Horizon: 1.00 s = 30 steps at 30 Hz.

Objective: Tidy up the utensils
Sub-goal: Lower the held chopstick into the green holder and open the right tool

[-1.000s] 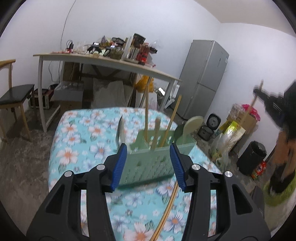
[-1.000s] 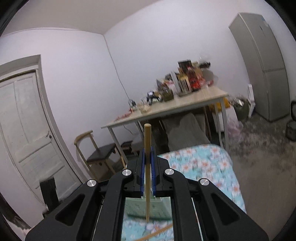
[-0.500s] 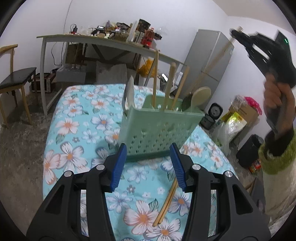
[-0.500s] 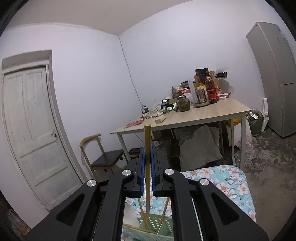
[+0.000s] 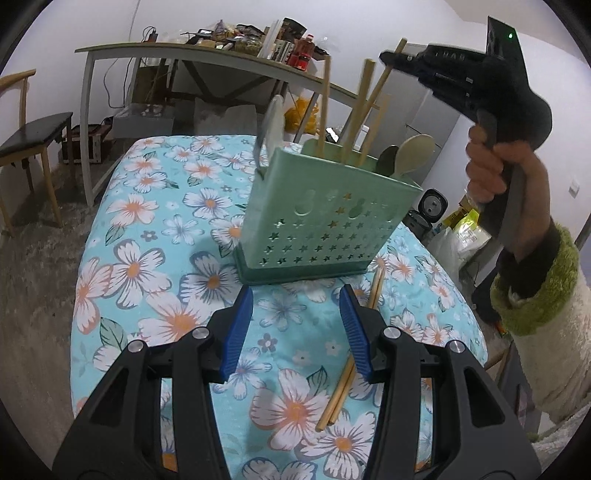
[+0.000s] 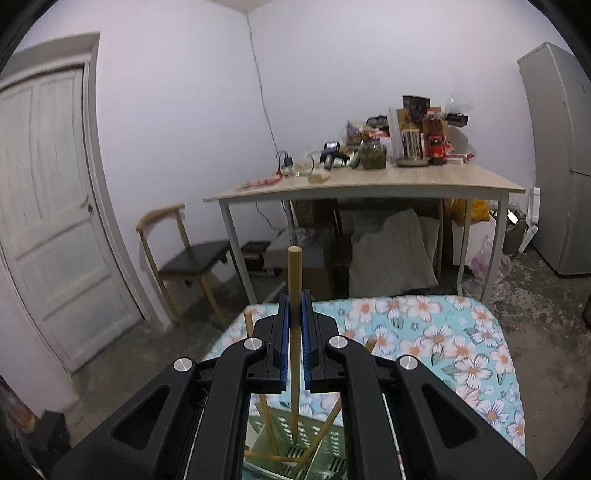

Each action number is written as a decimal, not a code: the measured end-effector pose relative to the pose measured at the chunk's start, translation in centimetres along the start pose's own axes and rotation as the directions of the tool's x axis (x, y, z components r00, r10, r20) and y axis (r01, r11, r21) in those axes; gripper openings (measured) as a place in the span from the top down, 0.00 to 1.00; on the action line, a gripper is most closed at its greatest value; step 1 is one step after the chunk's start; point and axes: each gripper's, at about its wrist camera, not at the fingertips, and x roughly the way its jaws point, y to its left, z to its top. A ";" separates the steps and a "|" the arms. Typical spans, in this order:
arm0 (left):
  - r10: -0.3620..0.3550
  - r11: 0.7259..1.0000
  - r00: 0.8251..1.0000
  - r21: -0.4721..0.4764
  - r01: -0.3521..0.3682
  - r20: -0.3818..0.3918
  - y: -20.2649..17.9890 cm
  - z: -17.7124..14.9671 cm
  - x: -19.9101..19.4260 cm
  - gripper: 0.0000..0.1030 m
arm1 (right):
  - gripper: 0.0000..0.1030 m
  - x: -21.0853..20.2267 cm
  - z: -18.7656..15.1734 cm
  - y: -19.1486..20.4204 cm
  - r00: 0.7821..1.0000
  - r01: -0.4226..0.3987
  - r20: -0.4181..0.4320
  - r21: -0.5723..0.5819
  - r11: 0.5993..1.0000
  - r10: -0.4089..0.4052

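Two chopsticks point(image 5: 347, 373) lie on worktop point(image 5: 155, 206) near right edge. Right tool point(image 6: 294, 325) clamps chopstick point(image 6: 294, 332) above holder point(image 5: 325, 225); left tool point(image 5: 296, 321) open, empty.

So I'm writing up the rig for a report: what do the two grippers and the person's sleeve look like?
Both are black plastic hand-held tools with ribbed blue pads and silver bolt heads at the pivots. The left gripper shows this close up; the right gripper matches. From outside, the right tool's body has a pistol grip and a small green light. The sleeve is fuzzy cream with a green cuff over dark.
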 end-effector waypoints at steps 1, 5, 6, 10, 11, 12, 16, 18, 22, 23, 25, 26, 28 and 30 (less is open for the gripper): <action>0.001 1.000 1.000 -0.004 -0.001 -0.001 0.1 0.0 0.0 0.55 | 0.94 0.5 -0.3 0.1 1.000 0.000 -0.019 -0.005 1.000 0.000; 0.000 1.000 1.000 -0.019 0.000 -0.004 0.5 -0.1 0.2 0.55 | 0.92 2.1 -1.3 0.5 0.995 -0.009 -0.099 -0.021 1.000 0.007; 0.000 1.000 1.000 -0.020 0.000 -0.006 0.6 -0.1 0.3 0.55 | 0.92 2.3 -1.5 0.5 0.993 -0.007 -0.117 -0.022 1.000 0.004; -0.002 1.000 1.000 -0.013 0.002 -0.009 0.4 -0.1 0.3 0.55 | 0.65 2.1 -1.7 -0.3 0.991 -0.004 -0.135 0.023 1.000 0.007; -0.002 1.000 1.000 -0.013 0.002 -0.009 0.4 -0.1 0.3 0.55 | 0.63 1.7 -1.6 -0.6 0.992 -0.004 -0.126 0.033 0.999 0.009; -0.002 1.000 1.000 -0.012 0.001 -0.009 0.3 -0.1 0.3 0.54 | 0.63 1.0 -1.4 -0.9 0.993 -0.003 -0.115 0.043 0.999 0.008; -0.002 1.000 1.000 -0.010 0.002 -0.007 0.1 -0.1 0.2 0.54 | 0.56 -2.4 -1.1 -2.3 0.998 -0.013 -0.059 0.095 0.995 0.019; -0.004 1.000 1.000 -0.006 0.004 -0.007 0.0 -0.1 0.2 0.54 | 0.55 -4.5 -1.4 -3.1 0.999 -0.019 -0.033 0.125 0.992 0.023; -0.019 1.000 1.000 0.000 0.019 -0.016 -0.5 -0.2 0.4 0.54 | 0.51 -8.1 -3.2 -5.2 0.999 -0.032 -0.014 0.222 0.975 0.036; -0.022 1.000 1.000 0.004 0.022 -0.019 -0.6 -0.3 0.4 0.53 | 0.51 -8.5 -3.8 -5.8 0.999 -0.032 -0.021 0.242 0.970 0.038; -0.029 0.999 0.999 0.013 0.029 -0.025 -0.9 -0.3 0.5 0.53 | 0.51 -9.4 -5.5 -6.9 0.998 -0.028 -0.052 0.302 0.953 0.046; -0.032 0.999 0.999 0.016 0.033 -0.028 -1.1 -0.4 0.5 0.53 | 0.51 -9.6 -6.7 -7.6 0.996 -0.024 -0.074 0.337 0.941 0.052; -0.040 0.999 0.999 0.018 0.041 -0.036 -1.4 -0.5 0.6 0.53 | 0.51 -9.6 -9.2 -8.6 0.989 -0.010 -0.128 0.398 0.917 0.067; -0.043 0.999 0.998 0.019 0.043 -0.048 -1.6 -0.7 0.9 0.53 | 0.51 -9.2 -11.9 -9.4 0.980 0.010 -0.183 0.457 0.889 0.083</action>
